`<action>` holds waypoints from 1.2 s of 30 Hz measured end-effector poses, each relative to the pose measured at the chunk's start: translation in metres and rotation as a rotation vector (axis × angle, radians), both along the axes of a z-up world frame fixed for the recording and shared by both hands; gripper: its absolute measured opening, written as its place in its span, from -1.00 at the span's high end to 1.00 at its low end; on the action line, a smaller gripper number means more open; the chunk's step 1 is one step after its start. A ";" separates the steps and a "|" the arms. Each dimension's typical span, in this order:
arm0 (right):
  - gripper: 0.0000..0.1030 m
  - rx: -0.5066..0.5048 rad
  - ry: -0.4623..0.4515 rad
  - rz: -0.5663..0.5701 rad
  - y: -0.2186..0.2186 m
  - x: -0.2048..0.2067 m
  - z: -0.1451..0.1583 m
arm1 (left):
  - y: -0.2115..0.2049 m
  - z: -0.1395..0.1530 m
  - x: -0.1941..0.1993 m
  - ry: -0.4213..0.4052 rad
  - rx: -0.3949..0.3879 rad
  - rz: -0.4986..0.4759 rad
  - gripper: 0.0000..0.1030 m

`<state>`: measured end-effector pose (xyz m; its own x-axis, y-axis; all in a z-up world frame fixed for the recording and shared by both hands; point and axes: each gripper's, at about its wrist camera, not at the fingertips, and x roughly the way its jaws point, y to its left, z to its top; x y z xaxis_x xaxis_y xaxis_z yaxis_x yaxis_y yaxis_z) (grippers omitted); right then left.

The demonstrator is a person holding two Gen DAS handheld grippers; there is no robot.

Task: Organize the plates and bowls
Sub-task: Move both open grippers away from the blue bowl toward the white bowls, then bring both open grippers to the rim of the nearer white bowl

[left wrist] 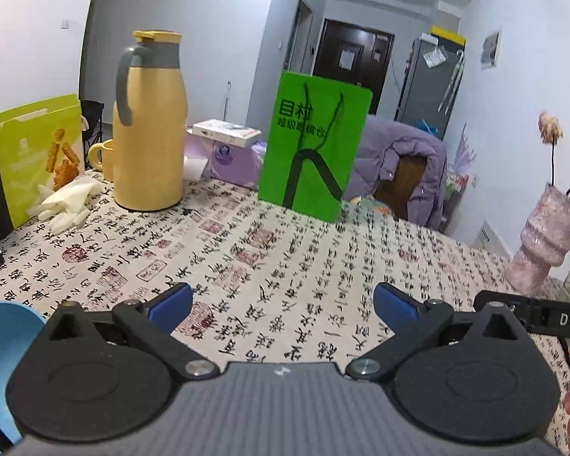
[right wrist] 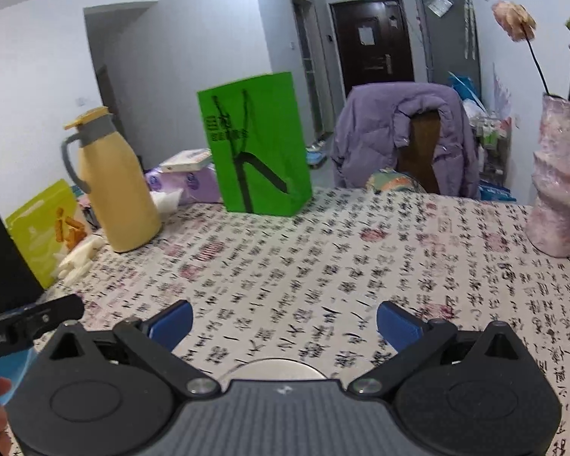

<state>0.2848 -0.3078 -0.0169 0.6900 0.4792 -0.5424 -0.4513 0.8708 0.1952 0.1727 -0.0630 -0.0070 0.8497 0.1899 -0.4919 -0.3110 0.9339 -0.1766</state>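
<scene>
My left gripper (left wrist: 283, 306) is open over the calligraphy-print tablecloth (left wrist: 285, 250), nothing between its blue pads. A blue bowl (left wrist: 0, 342) sits at the lower left, beside the left finger and mostly cut off by the frame. My right gripper (right wrist: 284, 321) is also open and empty above the cloth. Just under its body a pale round dish (right wrist: 277, 369) peeks out, most of it hidden. A patch of the blue bowl (right wrist: 13, 366) shows at the lower left of the right wrist view. The other gripper's black body (left wrist: 532, 313) is at the right edge of the left wrist view.
A yellow thermos jug (left wrist: 148, 129) and a yellow mug (left wrist: 102, 157) stand at the back left. A green paper bag (left wrist: 311, 148) is upright at the far edge. A pink vase (left wrist: 547, 243) is at the right. White gloves (left wrist: 66, 201) and a snack box (left wrist: 38, 152) lie left.
</scene>
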 end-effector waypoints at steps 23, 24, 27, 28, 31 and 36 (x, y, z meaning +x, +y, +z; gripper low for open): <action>-1.00 -0.069 0.093 -0.034 -0.025 -0.016 -0.034 | -0.028 -0.016 0.020 0.105 -0.035 -0.124 -1.00; -1.00 -0.063 0.092 -0.038 -0.027 -0.017 -0.035 | -0.030 -0.016 0.020 0.106 -0.029 -0.127 -1.00; -0.99 -0.036 0.082 -0.046 -0.034 -0.023 -0.035 | -0.036 -0.016 0.021 0.115 -0.008 -0.134 -1.00; -0.97 -0.025 0.079 -0.045 -0.036 -0.024 -0.035 | -0.037 -0.017 0.022 0.119 -0.005 -0.136 -1.00; -0.93 -0.001 0.080 -0.043 -0.038 -0.026 -0.038 | -0.041 -0.019 0.025 0.137 0.001 -0.145 -1.00; -0.89 -0.002 0.094 -0.037 -0.037 -0.028 -0.045 | -0.048 -0.025 0.031 0.163 0.013 -0.154 -1.00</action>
